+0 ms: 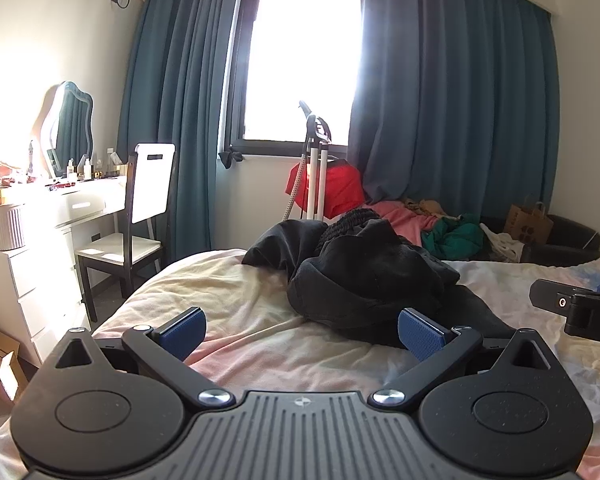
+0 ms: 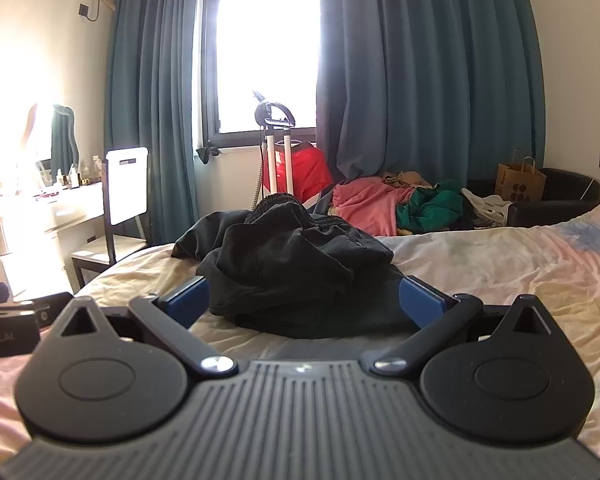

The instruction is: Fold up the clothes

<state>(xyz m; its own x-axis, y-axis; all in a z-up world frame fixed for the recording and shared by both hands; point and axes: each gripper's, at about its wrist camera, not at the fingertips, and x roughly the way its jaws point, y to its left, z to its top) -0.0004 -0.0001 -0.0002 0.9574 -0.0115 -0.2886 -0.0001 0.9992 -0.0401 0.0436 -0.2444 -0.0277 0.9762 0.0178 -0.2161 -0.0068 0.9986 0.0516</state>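
While both grippers hover low over the bed (image 1: 236, 308), a crumpled black garment (image 1: 364, 276) lies in a heap on the pale, wrinkled sheet near the bed's far edge. It is bunched rather than spread, so its long axis is hard to judge; the heap stretches roughly from the near side toward the far edge, and its ribbed elastic waistband (image 1: 350, 218) sits at the far end, pointing toward the window (image 1: 304, 60). A flatter part of the cloth trails toward the near side.

From the left wrist view, the left gripper (image 1: 302, 330) has its jaws spread wide and holds nothing; its blue pads (image 1: 184, 330) sit just above the sheet, and the right-hand pad is just in front of the garment's near edge. The right gripper (image 1: 572, 308) shows at the right edge of that view, beside the heap.

From the right wrist view, the right gripper (image 2: 304, 300) also has its jaws wide apart and empty, with the garment (image 2: 296, 260) directly ahead between the two blue pads (image 2: 420, 300); whether they touch the cloth cannot be told.

Beyond the bed's far edge stand blue curtains (image 1: 452, 100), a white chair (image 1: 140, 216), a dresser (image 1: 52, 216) at the left, and a pile of pink and green clothes (image 2: 400, 200).
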